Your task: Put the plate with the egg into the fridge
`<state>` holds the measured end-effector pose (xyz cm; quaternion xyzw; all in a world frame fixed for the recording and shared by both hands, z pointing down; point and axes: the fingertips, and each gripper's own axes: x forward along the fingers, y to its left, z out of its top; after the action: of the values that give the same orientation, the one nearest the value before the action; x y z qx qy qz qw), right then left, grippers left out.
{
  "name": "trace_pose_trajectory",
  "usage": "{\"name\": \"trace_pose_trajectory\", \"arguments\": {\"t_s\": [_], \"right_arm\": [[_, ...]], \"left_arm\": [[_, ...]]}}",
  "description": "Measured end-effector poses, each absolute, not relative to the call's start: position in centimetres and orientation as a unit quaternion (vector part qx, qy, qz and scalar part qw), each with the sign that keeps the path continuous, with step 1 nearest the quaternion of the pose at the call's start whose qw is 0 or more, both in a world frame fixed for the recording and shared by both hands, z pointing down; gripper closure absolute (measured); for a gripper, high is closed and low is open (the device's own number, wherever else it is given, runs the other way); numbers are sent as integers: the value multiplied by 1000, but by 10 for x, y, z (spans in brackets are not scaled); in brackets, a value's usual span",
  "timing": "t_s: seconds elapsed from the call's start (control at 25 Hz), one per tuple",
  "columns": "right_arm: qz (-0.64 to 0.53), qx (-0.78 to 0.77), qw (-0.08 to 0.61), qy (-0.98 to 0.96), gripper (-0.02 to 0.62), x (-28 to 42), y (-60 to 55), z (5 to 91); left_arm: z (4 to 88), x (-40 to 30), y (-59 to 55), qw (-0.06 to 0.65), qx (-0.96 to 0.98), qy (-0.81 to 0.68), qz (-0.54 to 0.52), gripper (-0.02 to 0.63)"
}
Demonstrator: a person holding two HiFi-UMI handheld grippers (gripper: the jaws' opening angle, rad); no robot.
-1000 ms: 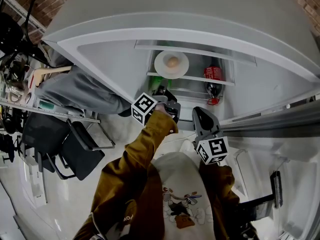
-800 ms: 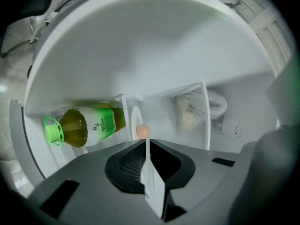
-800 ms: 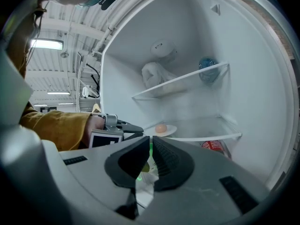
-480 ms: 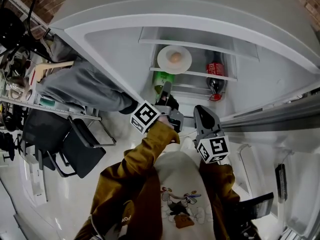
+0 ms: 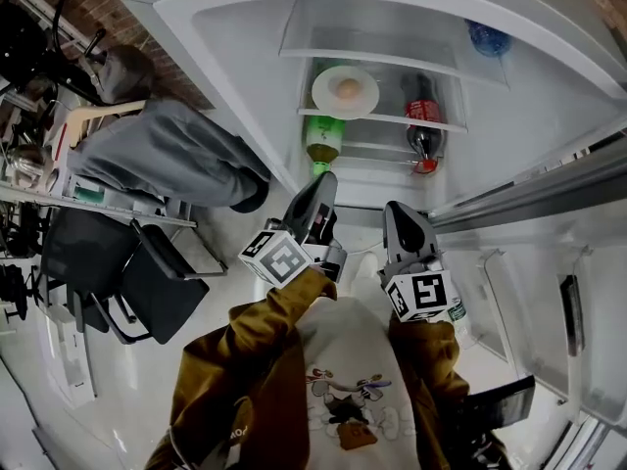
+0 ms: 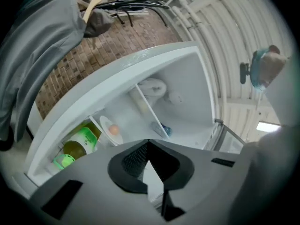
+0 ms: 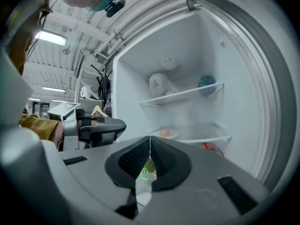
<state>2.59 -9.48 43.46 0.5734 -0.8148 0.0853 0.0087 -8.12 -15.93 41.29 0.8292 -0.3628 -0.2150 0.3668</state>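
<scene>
A white plate (image 5: 345, 91) with a brown egg (image 5: 347, 88) on it rests on a middle shelf inside the open fridge (image 5: 245, 86). It also shows as the plate (image 6: 111, 129) in the left gripper view and the plate (image 7: 166, 134) in the right gripper view. My left gripper (image 5: 326, 179) is held below and in front of that shelf, shut with nothing in it. The right gripper (image 5: 394, 209) hangs beside it, also shut and empty. Both point into the fridge, well apart from the plate.
A green bottle (image 5: 321, 143) lies under the plate's shelf and a red-capped cola bottle (image 5: 421, 130) lies to its right. A blue object (image 5: 487, 37) sits on the upper shelf. A grey coat (image 5: 167, 155) hangs at the left, above a black chair (image 5: 147, 282). The fridge door (image 5: 549, 194) stands open at the right.
My left gripper has drawn back from the shelf toward my body and turned. The plate with the egg stays on the shelf. More of the fridge's inside is in view.
</scene>
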Motion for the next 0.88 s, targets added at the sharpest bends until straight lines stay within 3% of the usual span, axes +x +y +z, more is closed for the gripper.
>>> {"name": "trace_pose_trajectory", "arguments": {"t_s": [0.52,0.88], "right_arm": [[98,590,8,-801,589,-18,-30,427],[109,587,13,-802,589,-25,-17,432]], "left_arm": [[400,-132,-32,240,906,-328,-114,600],[393,-145,-7,255,896,-340,-132,600]]}}
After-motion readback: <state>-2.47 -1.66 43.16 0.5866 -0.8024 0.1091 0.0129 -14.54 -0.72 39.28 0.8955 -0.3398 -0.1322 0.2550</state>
